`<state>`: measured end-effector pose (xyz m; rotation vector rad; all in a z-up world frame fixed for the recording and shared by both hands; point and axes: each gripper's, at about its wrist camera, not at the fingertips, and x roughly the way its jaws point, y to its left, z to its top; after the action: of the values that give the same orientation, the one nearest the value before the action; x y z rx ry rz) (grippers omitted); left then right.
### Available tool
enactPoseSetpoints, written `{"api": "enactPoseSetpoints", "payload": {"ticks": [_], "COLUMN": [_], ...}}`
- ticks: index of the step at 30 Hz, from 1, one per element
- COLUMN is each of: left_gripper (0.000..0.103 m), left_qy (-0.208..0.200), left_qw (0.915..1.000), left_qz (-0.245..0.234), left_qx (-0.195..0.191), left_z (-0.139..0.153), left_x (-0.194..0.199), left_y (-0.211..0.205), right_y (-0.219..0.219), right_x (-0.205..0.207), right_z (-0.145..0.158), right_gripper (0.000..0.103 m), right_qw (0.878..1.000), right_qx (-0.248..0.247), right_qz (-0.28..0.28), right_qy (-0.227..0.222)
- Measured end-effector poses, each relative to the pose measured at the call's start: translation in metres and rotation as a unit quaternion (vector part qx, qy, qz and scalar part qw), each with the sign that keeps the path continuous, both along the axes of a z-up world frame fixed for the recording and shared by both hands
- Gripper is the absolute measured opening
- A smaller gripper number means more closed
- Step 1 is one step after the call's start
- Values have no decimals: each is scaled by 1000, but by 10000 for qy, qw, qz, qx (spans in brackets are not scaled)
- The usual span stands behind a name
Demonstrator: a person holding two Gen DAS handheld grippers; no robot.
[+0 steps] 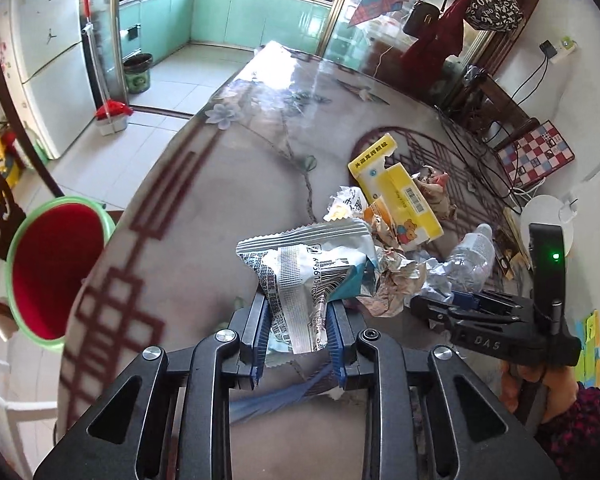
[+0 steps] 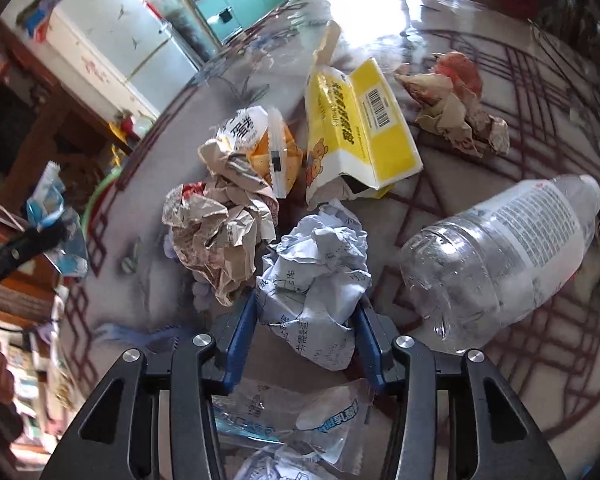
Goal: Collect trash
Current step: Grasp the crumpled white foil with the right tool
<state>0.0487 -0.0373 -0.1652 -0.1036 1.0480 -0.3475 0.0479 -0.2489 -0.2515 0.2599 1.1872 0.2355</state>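
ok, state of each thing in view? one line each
left gripper: shut on silver foil wrapper, lifted off the table
right gripper: jaws around crumpled white paper ball, grip unclear
clear plastic bottle: on its side, empty
yellow tissue box: torn open, lying flat
crumpled brown paper wad: on table, untouched
green bin with red liner: open, beside table

Between the left jaws sits a silver snack wrapper (image 1: 308,276) printed with black text, a barcode and a teal corner; between the right jaws, a white crumpled paper (image 2: 316,276) with dark print. Ahead of both, a yellow-and-white tissue pack (image 2: 360,132) shows a brown bear, on a grey tabletop (image 1: 204,200) with maroon lattice lines and pale flowers.
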Motion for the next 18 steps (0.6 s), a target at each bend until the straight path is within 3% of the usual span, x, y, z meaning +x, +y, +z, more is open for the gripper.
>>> {"api": "enactPoseSetpoints", "payload": {"ticks": [11,18], "left_gripper": [25,25], "left_qy": [-79,-276], "left_qw": [9998,9994], "left_qz": [-159,-89], "left_qx": [29,179], "left_z": [12,29], "left_x": [-4,-7], "left_y": [1,12], "right_y": [-14,7], "right_x": [-27,-24], "right_z": [87,137], "right_gripper": [42,42], "right_qw": [9935,9855], "right_qx": [-37,-417], "right_qz": [-536,-487], "right_qy": [-1003,-1572]}}
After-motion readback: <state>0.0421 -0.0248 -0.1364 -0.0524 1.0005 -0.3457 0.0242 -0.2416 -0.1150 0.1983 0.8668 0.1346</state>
